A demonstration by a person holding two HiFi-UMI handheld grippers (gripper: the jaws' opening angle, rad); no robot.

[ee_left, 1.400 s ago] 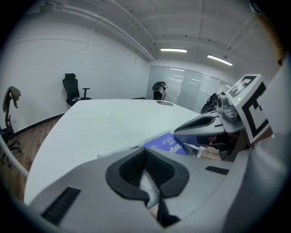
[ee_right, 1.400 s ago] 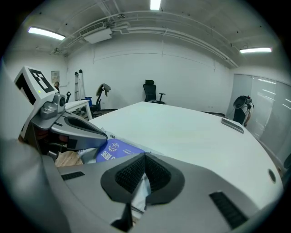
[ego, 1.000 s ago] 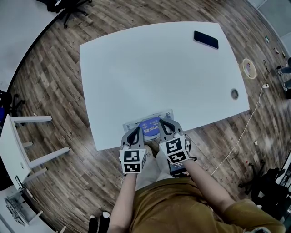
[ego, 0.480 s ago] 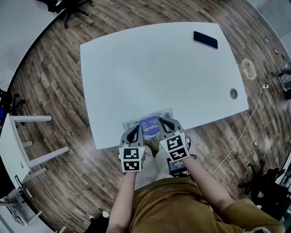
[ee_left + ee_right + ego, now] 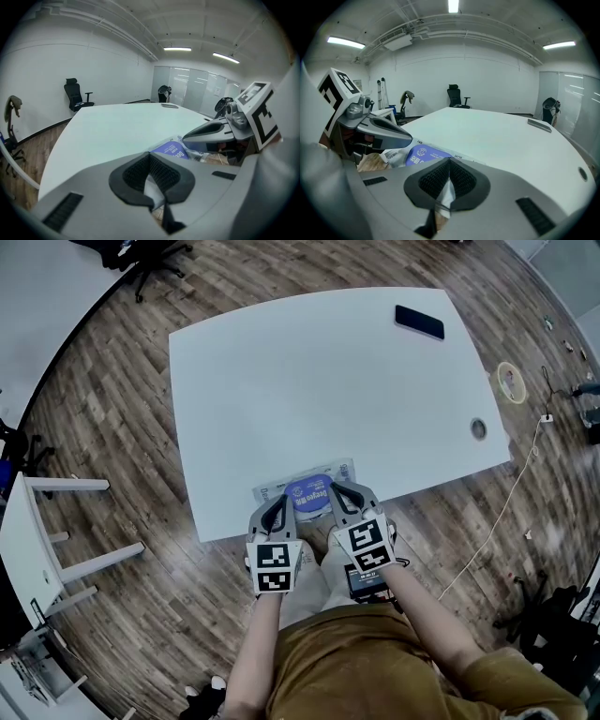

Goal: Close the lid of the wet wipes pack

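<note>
The wet wipes pack (image 5: 319,474) lies at the table's (image 5: 328,381) 6 o'clock edge. Its blue lid (image 5: 308,492) looks flat already, though I cannot tell if it is sealed. The left gripper (image 5: 279,507) and right gripper (image 5: 338,496) each have their jaws closed, pinching the pack's near film edge. A firm press on the lid probably remains.

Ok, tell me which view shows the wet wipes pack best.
The head view: it shows nearly the whole wet wipes pack from above, at the table's near edge. Both gripper views catch only part of it, low and behind the jaws.
</note>
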